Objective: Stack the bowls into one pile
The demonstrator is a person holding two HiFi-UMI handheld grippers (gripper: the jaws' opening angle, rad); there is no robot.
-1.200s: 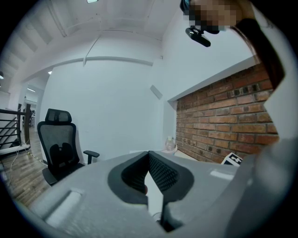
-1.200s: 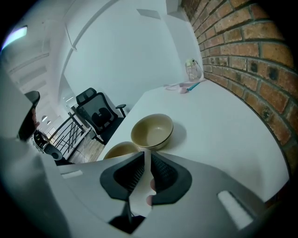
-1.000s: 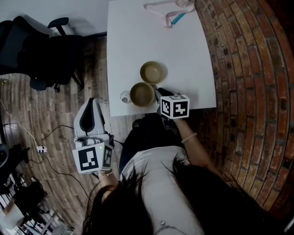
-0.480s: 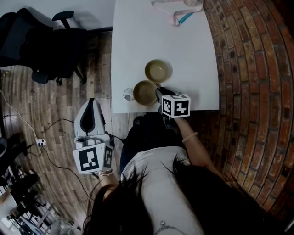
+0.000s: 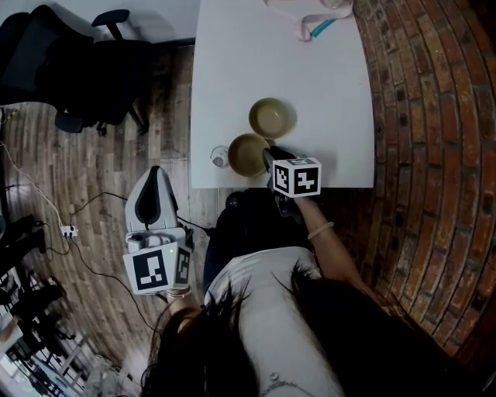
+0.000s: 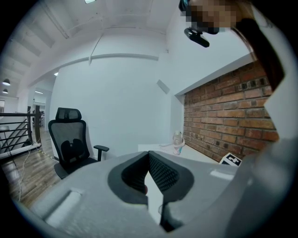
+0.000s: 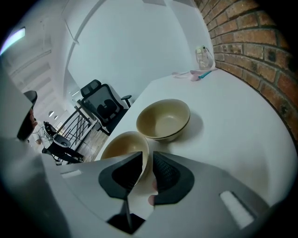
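Two tan bowls stand on the white table (image 5: 310,85). The far bowl (image 5: 271,117) (image 7: 164,118) sits upright and empty. The near bowl (image 5: 246,153) (image 7: 122,148) is by the table's front edge, just left of and nearer than the far one. My right gripper (image 5: 267,153) (image 7: 148,160) reaches in from the front edge, and its jaws are shut on the near bowl's right rim. My left gripper (image 5: 155,174) (image 6: 149,155) hangs off the table at the lower left, over the wooden floor. Its pads meet at the tips with nothing between them.
A small glass object (image 5: 219,157) stands at the table's front edge, left of the near bowl. A cup and a pink strap (image 5: 306,17) lie at the far end. A black office chair (image 5: 85,70) stands left of the table, a brick surface (image 5: 418,116) to the right.
The head view has drifted, so everything sits a little further right in the picture. The bowls and both grippers hold the same places relative to the table.
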